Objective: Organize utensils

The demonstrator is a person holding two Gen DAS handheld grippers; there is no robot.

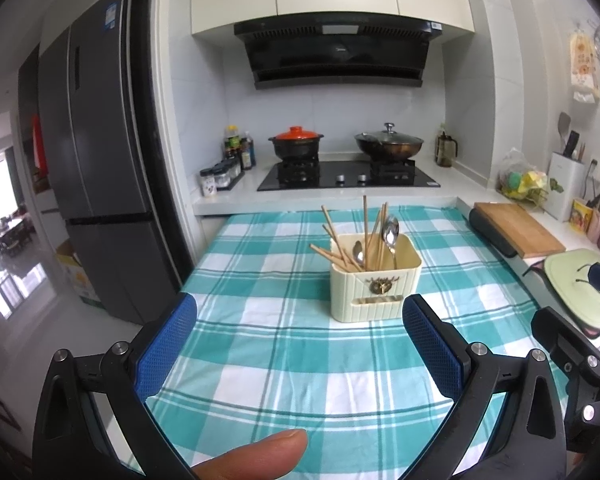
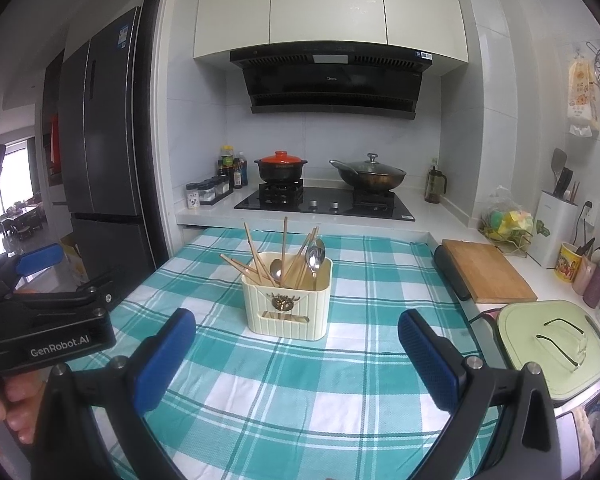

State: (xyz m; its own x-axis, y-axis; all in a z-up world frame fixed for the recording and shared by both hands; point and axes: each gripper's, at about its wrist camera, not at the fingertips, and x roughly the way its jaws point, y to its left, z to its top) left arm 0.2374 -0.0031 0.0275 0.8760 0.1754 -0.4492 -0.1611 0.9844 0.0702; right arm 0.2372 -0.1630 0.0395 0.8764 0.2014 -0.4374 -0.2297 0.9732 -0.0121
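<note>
Chopsticks and two steel spoons stand together in the cream ribbed utensil holder, which sits on the teal checked cloth dead ahead of my left gripper; the holder lies beyond the fingertips, nearer the right-hand blue pad than the left one, and apart from both. I read the left fingers as spread wide with nothing between them but bare cloth; a fingertip of the holding hand pokes into the bottom of that view.

From the right wrist camera the same holder stands forward of my right gripper, a little toward its left pad; the chopsticks fan out leftward over the rim, the spoons upright among them. The right fingers are likewise wide apart and hold nothing — only cloth shows in the gap. The left gripper's body sits off beyond the left finger, a hand wrapped round its grip.

Past the right finger, on the counter: a wooden chopping board and a pale green board with spectacles on it. Well beyond the holder, a gas hob carries a red-lidded clay pot and a glass-lidded wok.
</note>
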